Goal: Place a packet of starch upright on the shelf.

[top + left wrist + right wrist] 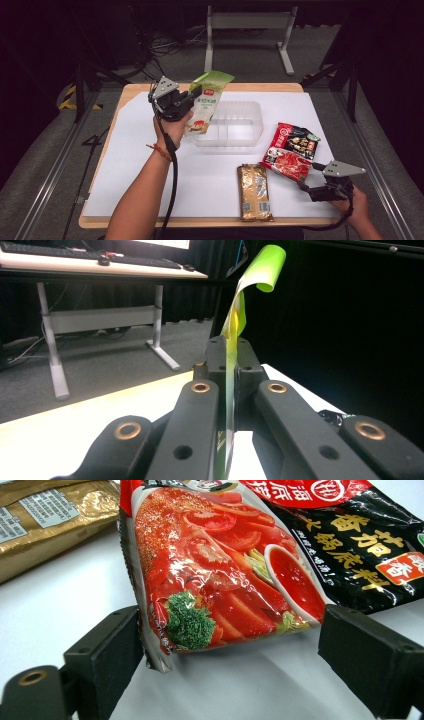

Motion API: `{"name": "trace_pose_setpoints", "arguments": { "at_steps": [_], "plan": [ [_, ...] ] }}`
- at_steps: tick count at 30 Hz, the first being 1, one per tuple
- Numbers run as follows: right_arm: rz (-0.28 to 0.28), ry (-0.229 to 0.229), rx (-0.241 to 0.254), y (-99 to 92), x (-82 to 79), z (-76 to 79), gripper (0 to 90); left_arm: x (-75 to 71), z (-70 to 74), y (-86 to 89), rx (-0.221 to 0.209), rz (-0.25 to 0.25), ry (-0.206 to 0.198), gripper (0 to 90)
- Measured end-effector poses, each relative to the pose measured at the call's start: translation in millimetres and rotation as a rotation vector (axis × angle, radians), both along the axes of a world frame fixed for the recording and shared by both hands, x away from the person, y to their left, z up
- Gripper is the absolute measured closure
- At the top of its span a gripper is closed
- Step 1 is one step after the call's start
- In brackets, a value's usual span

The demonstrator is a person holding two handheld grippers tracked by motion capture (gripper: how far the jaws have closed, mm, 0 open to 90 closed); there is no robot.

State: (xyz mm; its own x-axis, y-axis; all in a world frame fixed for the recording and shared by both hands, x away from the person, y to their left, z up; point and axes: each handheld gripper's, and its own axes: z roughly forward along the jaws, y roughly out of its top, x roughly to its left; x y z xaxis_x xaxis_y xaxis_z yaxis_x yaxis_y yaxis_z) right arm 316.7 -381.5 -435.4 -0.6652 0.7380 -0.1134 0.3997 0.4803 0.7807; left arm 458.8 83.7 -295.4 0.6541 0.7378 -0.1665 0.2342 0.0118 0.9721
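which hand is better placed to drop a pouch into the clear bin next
Left. The left tool is already shut on the green pouch above the clear bin; the right tool is open around the red pouch, on the table.

High view sat above the near edge, facing forward and down over the whole worktop [150, 190]. Left gripper view looked level toward a far desk [100, 267]. Right gripper view sat low, close on the red pouch [225, 570], shared with the high view [292, 150].

Lab – black curtains [350, 315], keyboard desk [90, 265], aluminium rails [45, 185]
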Motion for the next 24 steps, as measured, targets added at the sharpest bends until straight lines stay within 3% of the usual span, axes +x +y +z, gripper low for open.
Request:
{"name": "trace_pose_setpoints", "arguments": {
  "at_steps": [2, 7, 12, 18, 24],
  "plan": [
    [0.0, 0.0, -0.001, 0.2, -0.1, 0.0, 11.4, 5.6, -0.1, -5.3, 0.025, 0.02, -0.005, 89.6],
    [0.001, 0.0, -0.002, 0.2, -0.2, 0.0, 11.5, 23.5, -2.8, -11.1, 0.034, 0.049, 0.002, 89.5],
    [0.002, 0.001, -0.002, 0.4, 0.0, -0.3, 11.5, 39.1, -10.6, -14.0, 0.002, 0.056, 0.025, 89.5],
    [0.001, 0.0, -0.003, 0.4, 0.0, -0.4, 11.5, 52.6, -13.4, -22.4, 0.045, 0.095, 0.011, 89.5],
    [0.001, 0.005, -0.001, 0.2, 0.5, -0.8, 11.5, 64.5, -18.1, -29.5, 0.017, 0.086, 0.01, 89.4]
  ]
}}
